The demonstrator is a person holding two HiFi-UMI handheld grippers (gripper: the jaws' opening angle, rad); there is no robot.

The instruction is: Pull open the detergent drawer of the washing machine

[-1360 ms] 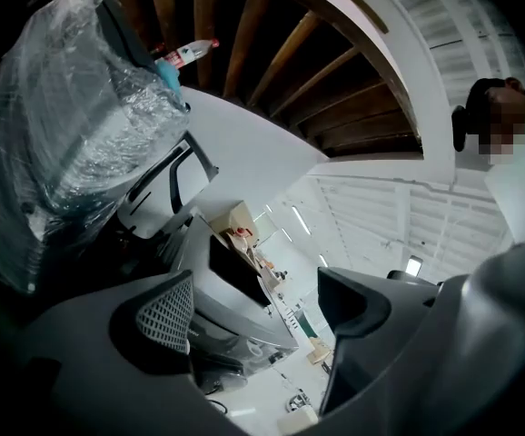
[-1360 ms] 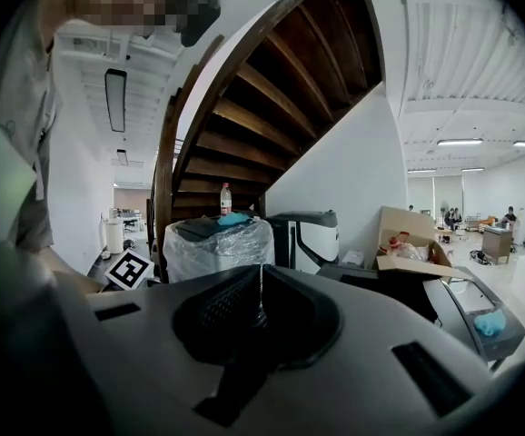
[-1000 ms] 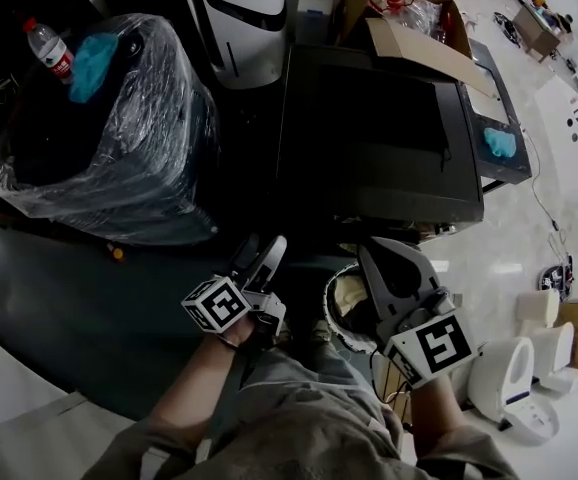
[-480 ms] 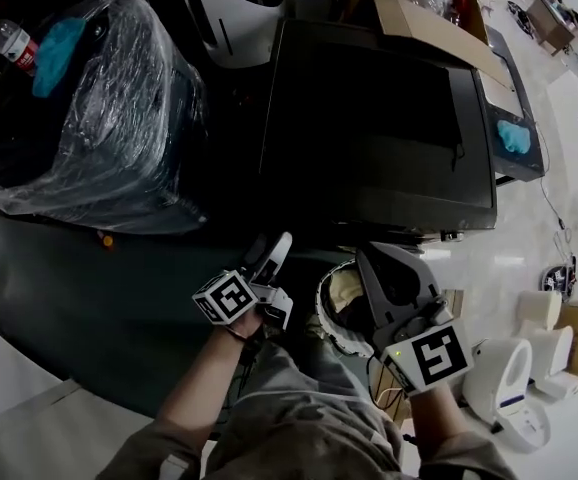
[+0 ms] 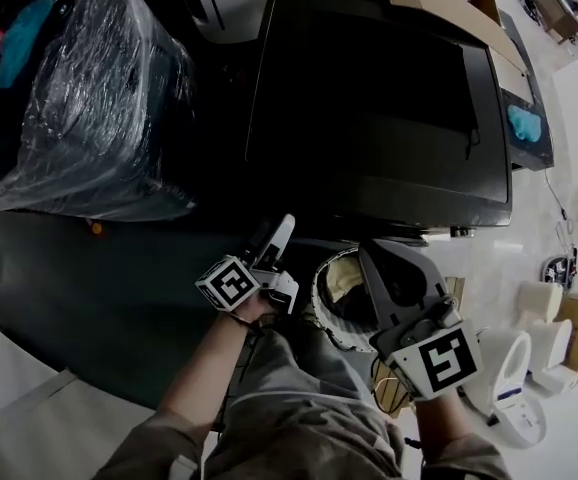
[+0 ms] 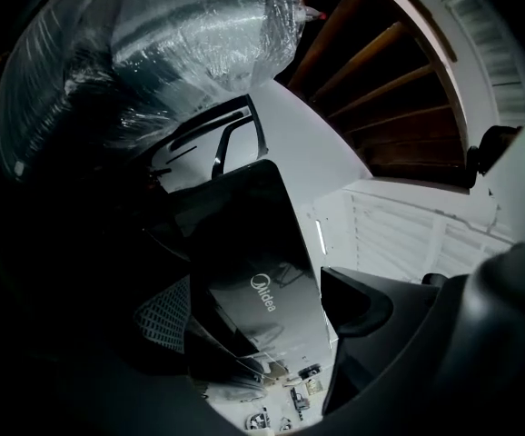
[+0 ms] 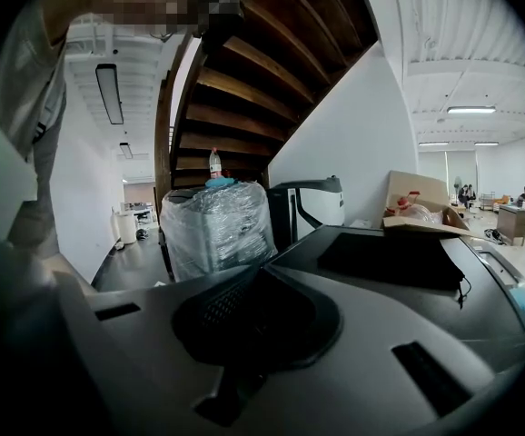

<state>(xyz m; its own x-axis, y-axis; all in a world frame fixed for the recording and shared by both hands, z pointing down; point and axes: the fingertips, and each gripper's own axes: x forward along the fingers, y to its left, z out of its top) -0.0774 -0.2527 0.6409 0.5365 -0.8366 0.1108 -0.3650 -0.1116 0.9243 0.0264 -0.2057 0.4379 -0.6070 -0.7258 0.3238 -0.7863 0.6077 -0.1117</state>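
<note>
The black washing machine (image 5: 369, 98) fills the middle of the head view, seen from above, and its front face is hidden under the top's near edge. My left gripper (image 5: 272, 240) points at that edge near the left corner, jaws apart and empty. In the left gripper view a glossy black panel with a logo (image 6: 262, 293) shows between the jaws of the left gripper (image 6: 262, 330); I cannot make out the drawer. My right gripper (image 5: 397, 268) hovers by the round door opening (image 5: 337, 286), shut on nothing. The right gripper view looks over the machine's top (image 7: 399, 262).
A dark appliance wrapped in clear plastic (image 5: 79, 98) stands left of the machine, across a narrow gap. A cardboard box (image 5: 449, 8) rests on the machine's far right corner. White containers (image 5: 529, 348) sit on the floor at right. A wooden staircase (image 7: 253, 71) rises behind.
The head view has moved in over the machine, so everything sits lower in the frame. The left gripper has edged up towards the machine's front edge. The right gripper has barely shifted.
</note>
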